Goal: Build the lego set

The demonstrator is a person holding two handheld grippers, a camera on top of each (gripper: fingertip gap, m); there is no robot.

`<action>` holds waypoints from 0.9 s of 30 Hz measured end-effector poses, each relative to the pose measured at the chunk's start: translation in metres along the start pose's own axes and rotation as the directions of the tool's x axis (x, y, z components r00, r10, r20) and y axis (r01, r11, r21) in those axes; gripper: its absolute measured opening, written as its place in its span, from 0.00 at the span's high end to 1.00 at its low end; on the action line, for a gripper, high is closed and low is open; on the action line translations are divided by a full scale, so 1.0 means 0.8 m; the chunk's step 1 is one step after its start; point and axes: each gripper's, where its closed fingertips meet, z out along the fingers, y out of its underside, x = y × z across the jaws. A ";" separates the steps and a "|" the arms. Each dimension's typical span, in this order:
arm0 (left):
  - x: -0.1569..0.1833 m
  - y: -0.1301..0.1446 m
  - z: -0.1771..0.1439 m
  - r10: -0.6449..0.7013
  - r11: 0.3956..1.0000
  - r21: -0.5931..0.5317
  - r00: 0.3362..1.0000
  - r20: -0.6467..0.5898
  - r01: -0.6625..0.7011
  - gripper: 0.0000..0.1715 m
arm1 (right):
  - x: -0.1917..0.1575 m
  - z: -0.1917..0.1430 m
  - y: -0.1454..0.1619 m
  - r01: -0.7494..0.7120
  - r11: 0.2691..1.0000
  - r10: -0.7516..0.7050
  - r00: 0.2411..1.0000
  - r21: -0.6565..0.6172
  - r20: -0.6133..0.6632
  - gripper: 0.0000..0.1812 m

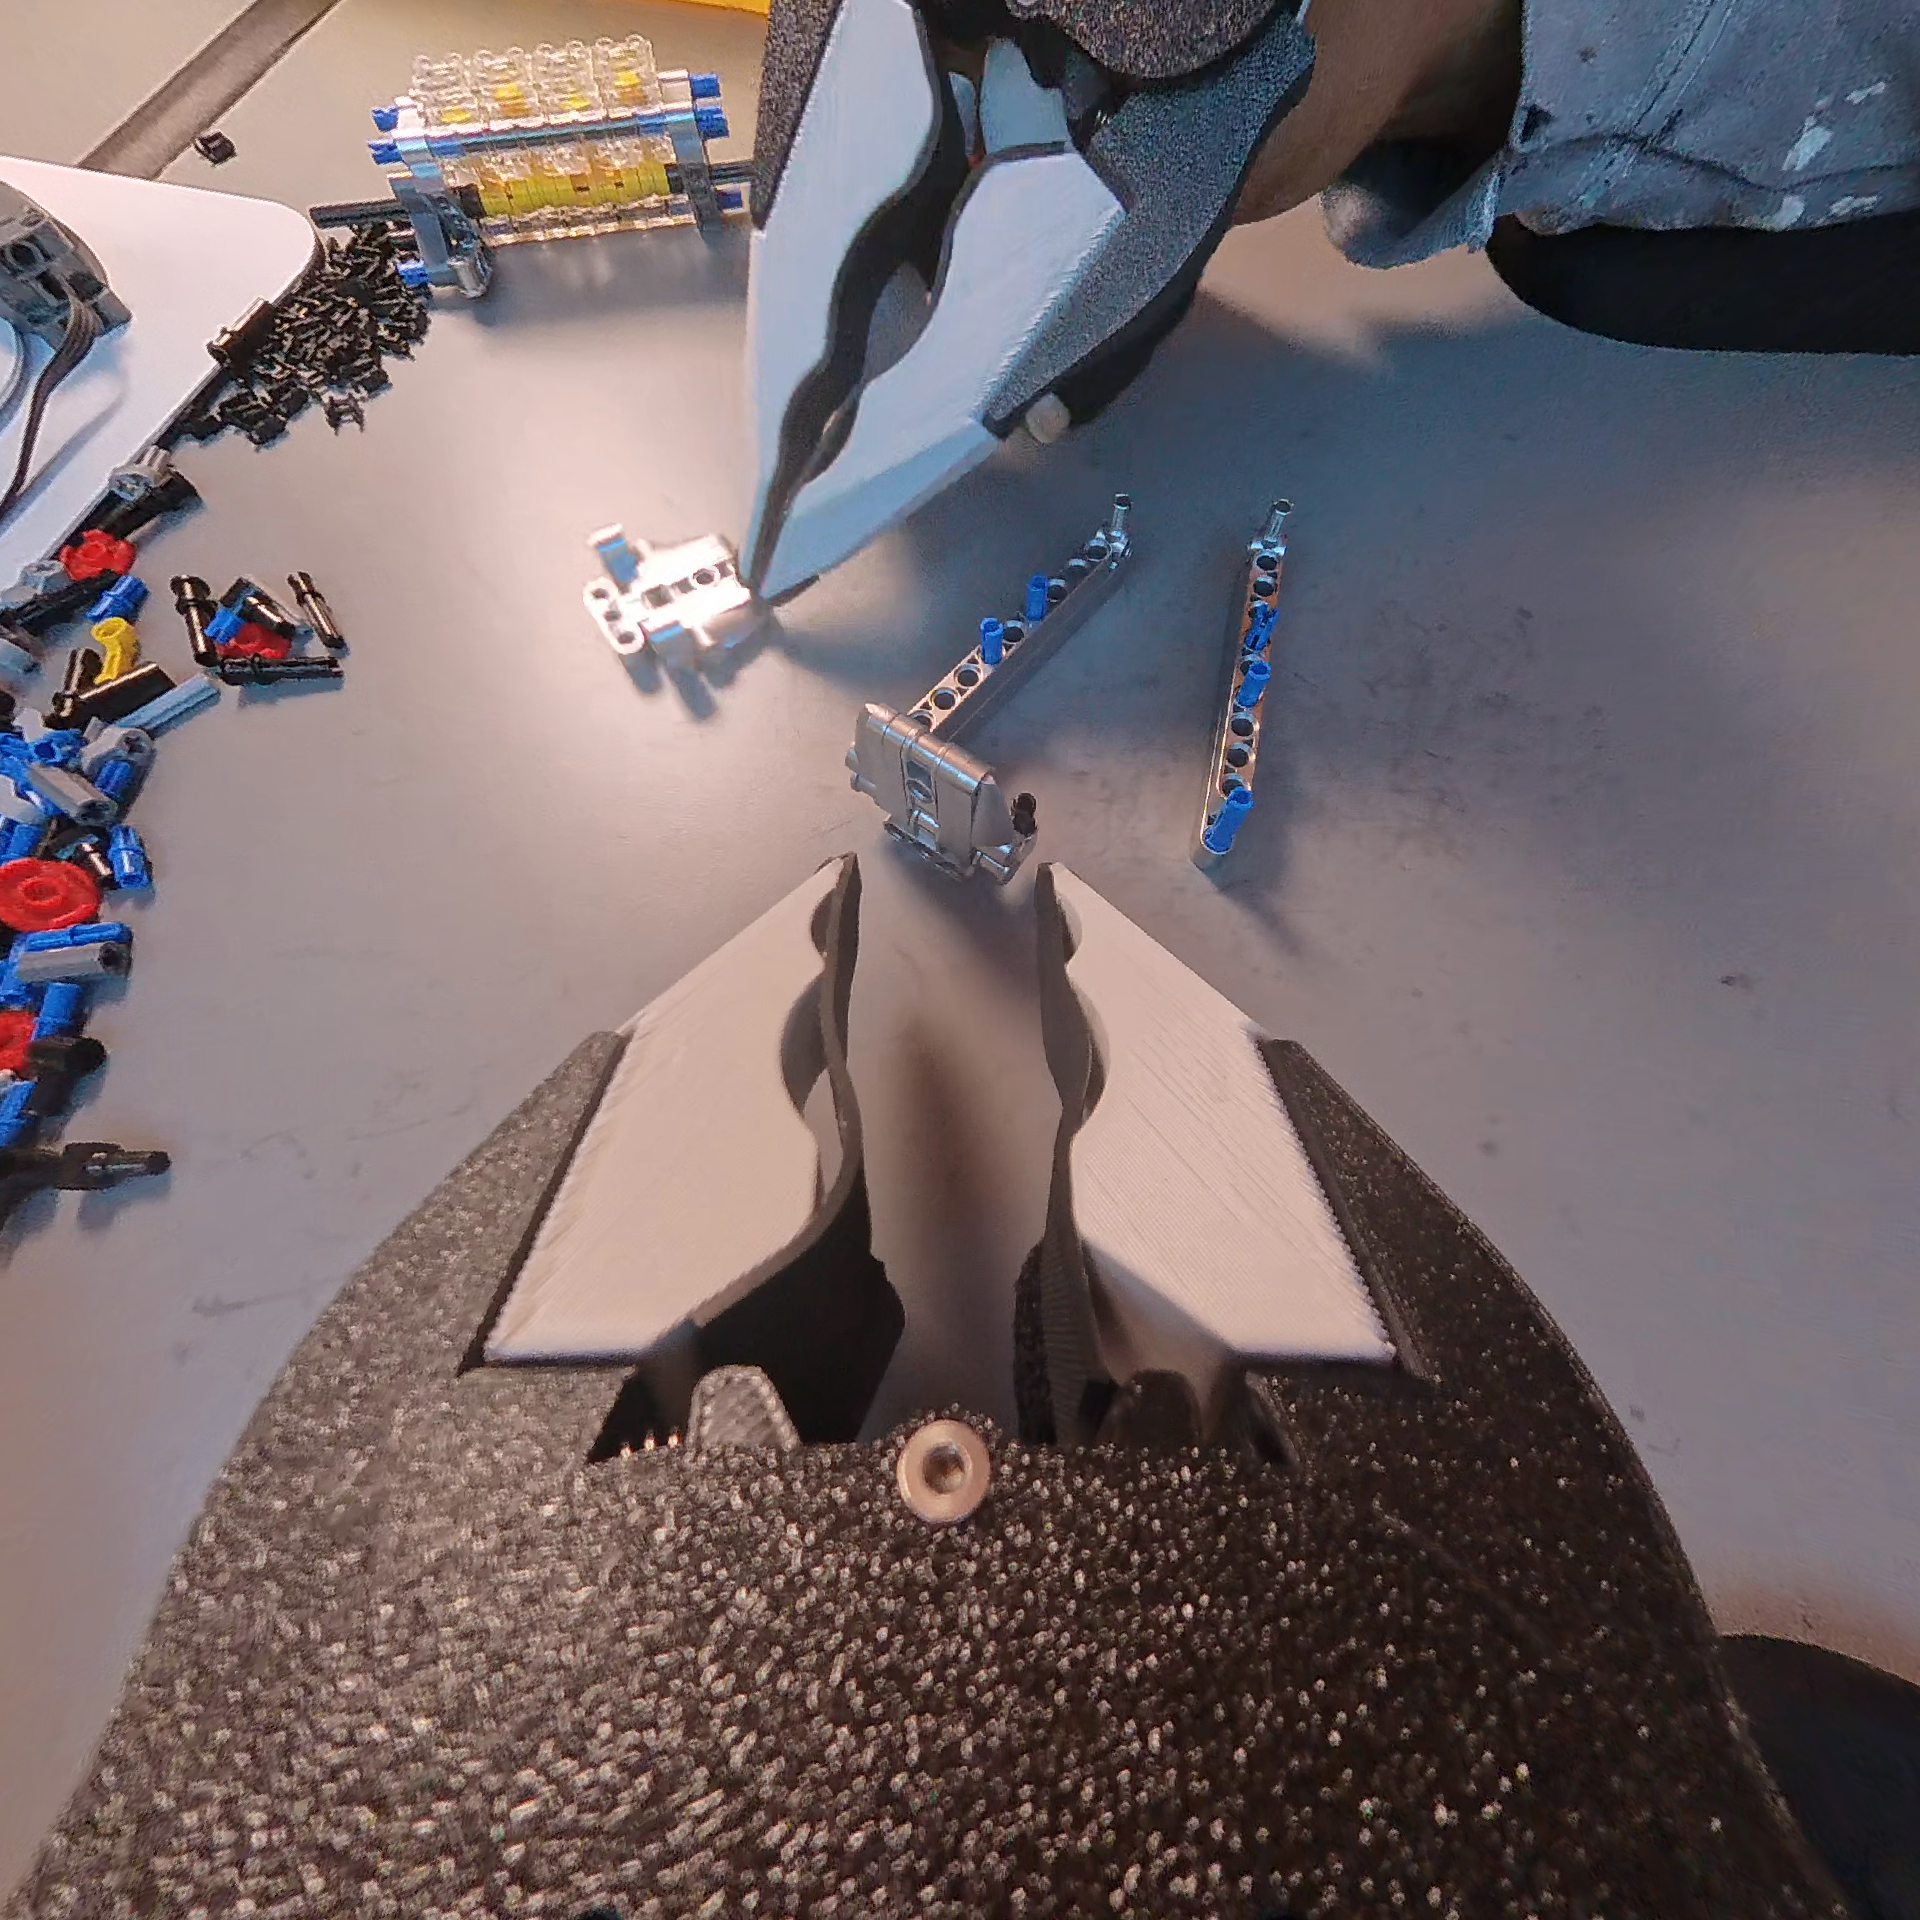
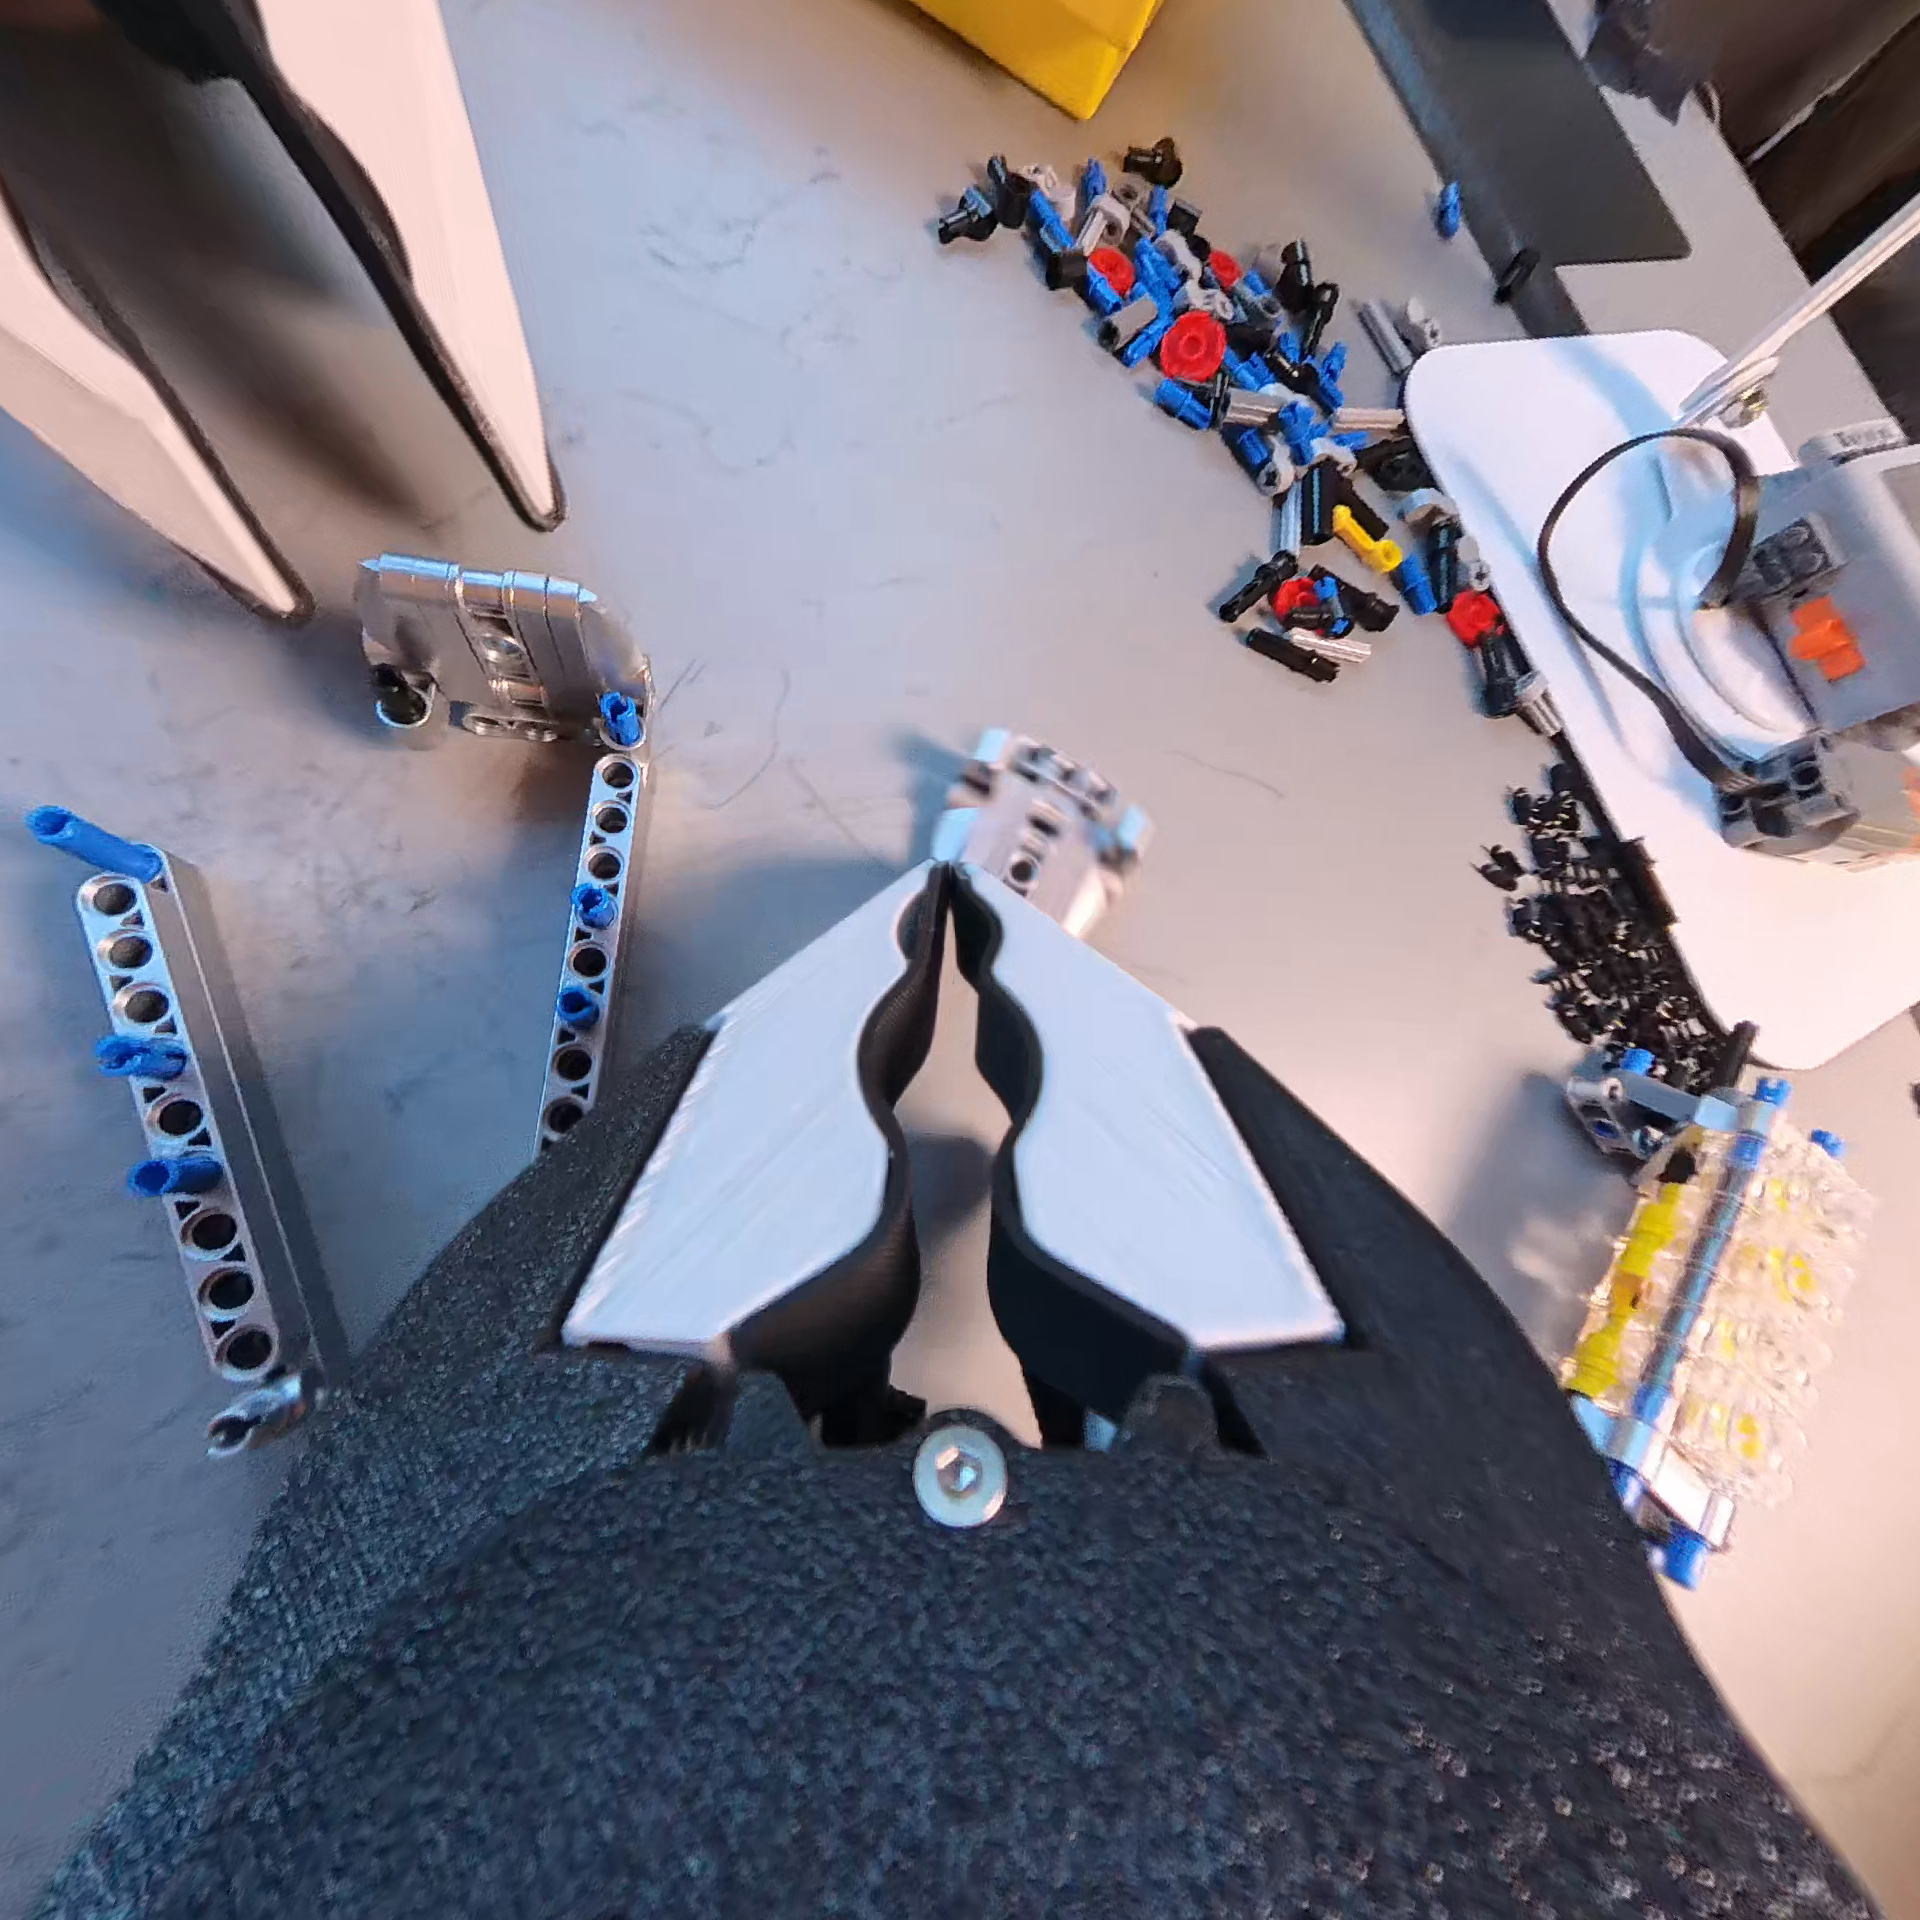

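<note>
A scuffed grey worktable (image 1: 1455,1039) is carrying loose building-toy parts, with a heap of small pins (image 2: 1226,343) lying well to one side. The right gripper (image 2: 948,868), jaws pressed tip to tip, is touching a small silver frame piece (image 2: 1049,821); whether it is pinching an edge I cannot tell, and a thin hold could be letting the piece slip or skid. The left gripper (image 1: 948,878), jaws apart and empty, is hovering just short of the silver beam assembly (image 1: 940,795); no legible writing.

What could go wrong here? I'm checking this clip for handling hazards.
The right tool, tips together, presses against the edge of the small silver frame piece; it could skid or flip. The open left tool hovers just short of the silver block on the pinned beam, and a nudge might swing that beam into the loose beam. The blue pins could snag.
</note>
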 end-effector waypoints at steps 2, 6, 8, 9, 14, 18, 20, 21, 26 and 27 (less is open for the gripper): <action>-0.002 0.001 -0.001 -0.005 1.000 0.000 1.000 0.007 0.005 0.82 | -0.002 -0.002 0.010 -0.002 1.000 0.003 1.000 -0.025 0.020 1.00; -0.005 0.005 -0.001 -0.011 1.000 -0.008 1.000 0.014 0.011 0.82 | 0.001 -0.014 0.015 0.009 1.000 -0.009 1.000 -0.010 0.019 1.00; -0.005 0.006 -0.001 -0.011 1.000 -0.013 1.000 0.015 0.011 0.82 | 0.010 -0.022 0.013 -0.021 1.000 0.021 1.000 0.016 -0.005 1.00; -0.005 0.007 0.000 -0.009 1.000 -0.016 1.000 0.014 0.009 0.82 | 0.018 -0.025 0.011 -0.045 0.998 0.046 0.999 0.031 -0.027 1.00; -0.005 0.010 0.002 -0.008 1.000 -0.028 1.000 0.011 0.008 0.82 | 0.037 -0.011 0.014 -0.245 0.969 0.245 0.969 0.006 -0.020 0.65; -0.004 0.013 0.003 -0.003 0.999 -0.038 1.000 0.010 0.003 0.82 | 0.035 0.005 0.020 -0.255 0.964 0.256 0.967 -0.070 0.011 0.74; -0.005 0.013 0.003 -0.002 0.999 -0.038 1.000 0.013 0.003 0.82 | 0.035 0.005 0.021 -0.249 0.966 0.252 0.967 -0.070 0.041 0.75; -0.005 0.013 0.002 -0.004 0.999 -0.037 1.000 0.013 0.004 0.82 | 0.034 0.004 0.022 -0.237 0.969 0.241 0.969 -0.074 0.060 0.76; -0.003 0.001 -0.004 -0.036 0.999 0.025 0.999 -0.008 0.036 0.82 | 0.020 -0.019 0.016 -0.152 0.988 0.149 0.977 0.005 0.150 0.76; -0.001 -0.006 -0.008 -0.054 0.997 0.056 0.998 -0.027 0.056 0.82 | 0.016 -0.029 0.007 -0.143 0.988 0.132 0.977 0.052 0.170 0.76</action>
